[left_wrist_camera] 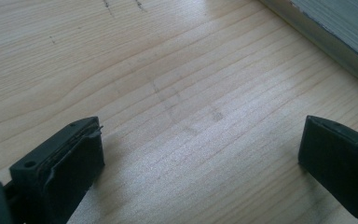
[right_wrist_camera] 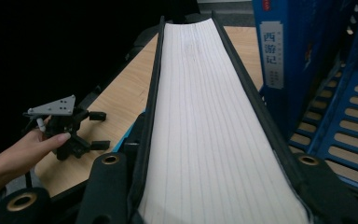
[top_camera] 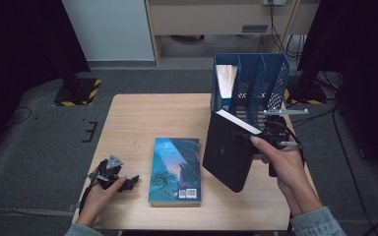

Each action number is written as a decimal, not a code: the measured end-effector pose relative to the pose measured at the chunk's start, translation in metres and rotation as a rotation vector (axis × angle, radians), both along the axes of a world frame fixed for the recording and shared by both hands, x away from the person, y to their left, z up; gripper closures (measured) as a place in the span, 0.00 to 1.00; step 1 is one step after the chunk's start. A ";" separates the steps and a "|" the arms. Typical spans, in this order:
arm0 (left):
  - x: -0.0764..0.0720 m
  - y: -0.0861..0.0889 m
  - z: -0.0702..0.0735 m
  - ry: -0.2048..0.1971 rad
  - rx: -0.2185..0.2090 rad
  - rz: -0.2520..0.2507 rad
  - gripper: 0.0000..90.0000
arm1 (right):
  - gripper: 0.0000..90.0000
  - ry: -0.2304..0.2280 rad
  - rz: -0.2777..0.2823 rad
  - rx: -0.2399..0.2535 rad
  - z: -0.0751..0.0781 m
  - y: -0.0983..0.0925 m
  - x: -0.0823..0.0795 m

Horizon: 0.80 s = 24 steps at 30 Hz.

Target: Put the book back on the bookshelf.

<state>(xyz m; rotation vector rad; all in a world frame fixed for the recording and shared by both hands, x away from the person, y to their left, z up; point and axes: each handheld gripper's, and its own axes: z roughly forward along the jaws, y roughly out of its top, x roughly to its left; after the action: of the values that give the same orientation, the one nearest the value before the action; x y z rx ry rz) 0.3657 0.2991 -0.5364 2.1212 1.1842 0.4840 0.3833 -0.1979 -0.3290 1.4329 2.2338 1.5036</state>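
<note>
My right gripper [top_camera: 270, 135] is shut on a thick black-covered book [top_camera: 229, 152] and holds it tilted above the table, just in front of the blue file rack [top_camera: 256, 83]. In the right gripper view the white page edge of the black book [right_wrist_camera: 205, 116] runs away between the two jaws of that gripper [right_wrist_camera: 209, 177], which press on both covers. My left gripper [top_camera: 128, 183] rests on the table at the front left, its jaws wide apart over bare wood [left_wrist_camera: 200, 163]. A teal-covered book [top_camera: 175, 169] lies flat beside it.
The rack's leftmost slot holds a book [top_camera: 225, 78] with a blue spine and Chinese characters [right_wrist_camera: 272, 51]; its other slots [right_wrist_camera: 349, 93] are bare. The wooden table [top_camera: 142, 118] has free room at the back left. The edge of the teal book [left_wrist_camera: 335, 28] lies right of the left jaws.
</note>
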 end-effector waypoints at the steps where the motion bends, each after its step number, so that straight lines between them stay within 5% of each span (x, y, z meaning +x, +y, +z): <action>1: 0.000 0.000 0.000 0.000 0.000 0.000 0.00 | 0.58 -0.001 -0.003 0.004 0.001 -0.002 0.000; 24: 0.000 0.000 0.000 -0.001 0.000 0.001 0.00 | 0.58 -0.020 -0.102 0.047 0.022 -0.049 -0.005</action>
<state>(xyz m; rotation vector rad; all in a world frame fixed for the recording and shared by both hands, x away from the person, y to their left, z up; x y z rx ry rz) 0.3655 0.2989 -0.5364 2.1208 1.1846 0.4851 0.3779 -0.2470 -0.3065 1.5130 2.0933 1.5409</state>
